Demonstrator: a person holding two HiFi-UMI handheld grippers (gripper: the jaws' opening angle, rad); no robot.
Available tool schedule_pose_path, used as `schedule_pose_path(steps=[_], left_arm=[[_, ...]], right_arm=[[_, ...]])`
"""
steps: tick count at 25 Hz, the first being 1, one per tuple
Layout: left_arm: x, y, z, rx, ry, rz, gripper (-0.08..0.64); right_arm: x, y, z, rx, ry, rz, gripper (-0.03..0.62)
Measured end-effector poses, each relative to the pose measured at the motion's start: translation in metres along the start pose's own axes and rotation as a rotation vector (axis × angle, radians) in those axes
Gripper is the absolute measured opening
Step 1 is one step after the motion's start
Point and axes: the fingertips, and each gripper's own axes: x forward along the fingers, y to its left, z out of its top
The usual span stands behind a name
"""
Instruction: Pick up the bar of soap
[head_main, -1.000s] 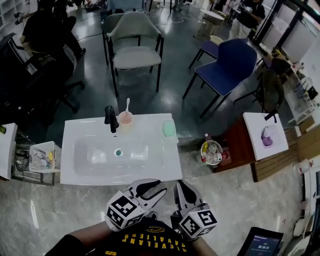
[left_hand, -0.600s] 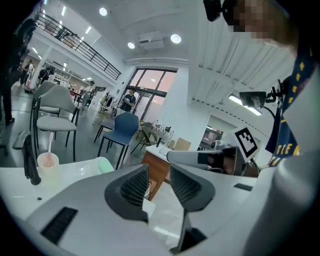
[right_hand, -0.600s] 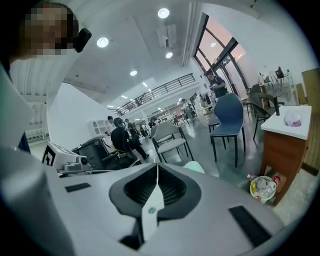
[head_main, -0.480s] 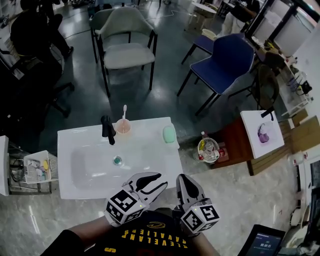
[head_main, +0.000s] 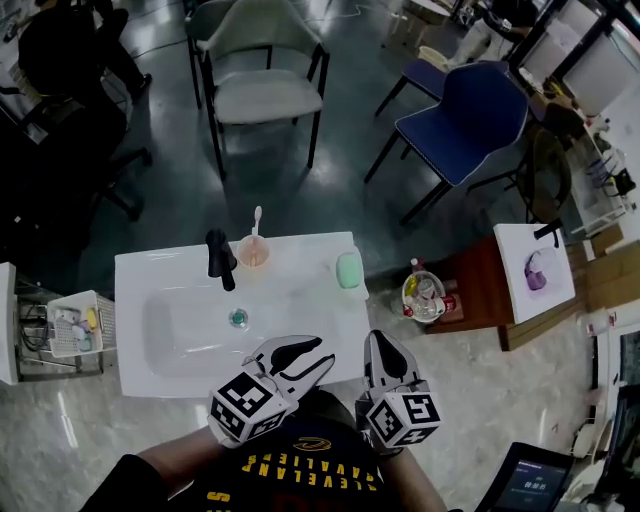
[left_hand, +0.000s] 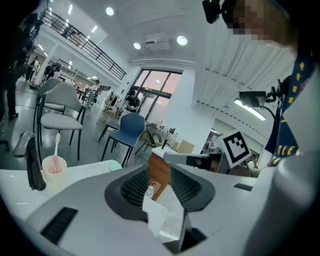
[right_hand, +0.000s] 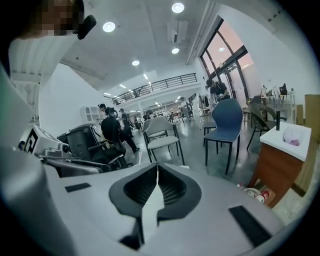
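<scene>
The pale green bar of soap (head_main: 349, 269) lies on the back right corner of the white sink (head_main: 330, 320); in the left gripper view the soap (left_hand: 114, 165) shows just past the jaws. My left gripper (head_main: 308, 354) hovers over the sink's front edge, open with nothing between its jaws (left_hand: 159, 171). Beside it, my right gripper (head_main: 380, 343) hangs at the sink's front right corner, shut and empty (right_hand: 157, 169). Both stand well short of the soap.
A black faucet (head_main: 220, 258) and a pink cup with a toothbrush (head_main: 253, 252) stand at the sink's back. A wire basket (head_main: 75, 325) sits left, a bin of bottles (head_main: 424, 298) and a wooden cabinet (head_main: 530, 272) right. Chairs (head_main: 262, 95) stand beyond.
The head view has shifted a little, so the sink sits slightly differently in the frame. Both grippers keep their places near the sink's front edge; nothing has been taken hold of.
</scene>
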Motion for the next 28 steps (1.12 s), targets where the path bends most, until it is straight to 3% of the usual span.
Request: schedule_pose_path(steps=[13, 16, 28], left_arm=[[0.014, 0.040, 0.011, -0.051, -0.009, 0.157, 0.141], [0.017, 0.043, 0.012, -0.054, -0.008, 0.171, 0.141], [0.013, 0.056, 0.014, -0.068, -0.008, 0.230, 0.141]], right_arm=[[0.076, -0.045, -0.020, -0.110, 0.130, 0.008, 0.026], [0.093, -0.053, -0.030, -0.121, 0.178, 0.020, 0.128], [0.162, -0.075, -0.064, -0.243, 0.301, 0.012, 0.239]])
